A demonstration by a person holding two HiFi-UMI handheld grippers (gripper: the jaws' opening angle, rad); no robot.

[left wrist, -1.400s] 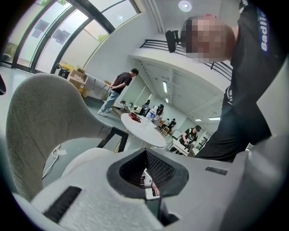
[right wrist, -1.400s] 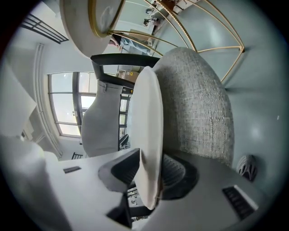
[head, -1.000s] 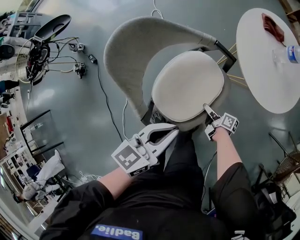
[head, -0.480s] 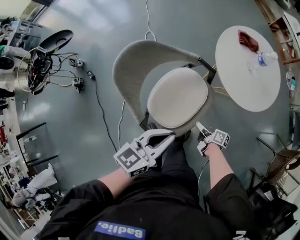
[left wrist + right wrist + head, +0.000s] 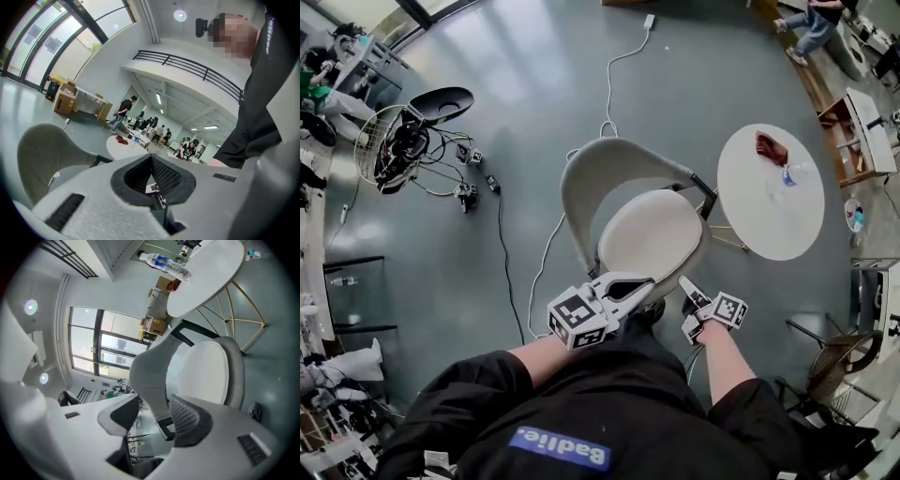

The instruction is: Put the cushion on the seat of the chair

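Off-white rounded cushion (image 5: 649, 234) lies flat on the seat of the grey shell-backed chair (image 5: 598, 178) and covers it. Left gripper (image 5: 648, 287) is held near the seat's front edge, jaw tips clenched together, nothing between them. Right gripper (image 5: 685, 307) is near the front corner, jaws spread wide, empty, clear of the cushion. Round white table (image 5: 769, 220) stands beside the chair.

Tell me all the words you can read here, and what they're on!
Blue patch on the person's black top: white letters, upside down; maybe a name tag, so left unread.
Bottle label on the round table: too small to read.
Marker cubes: square patterns only, no words.
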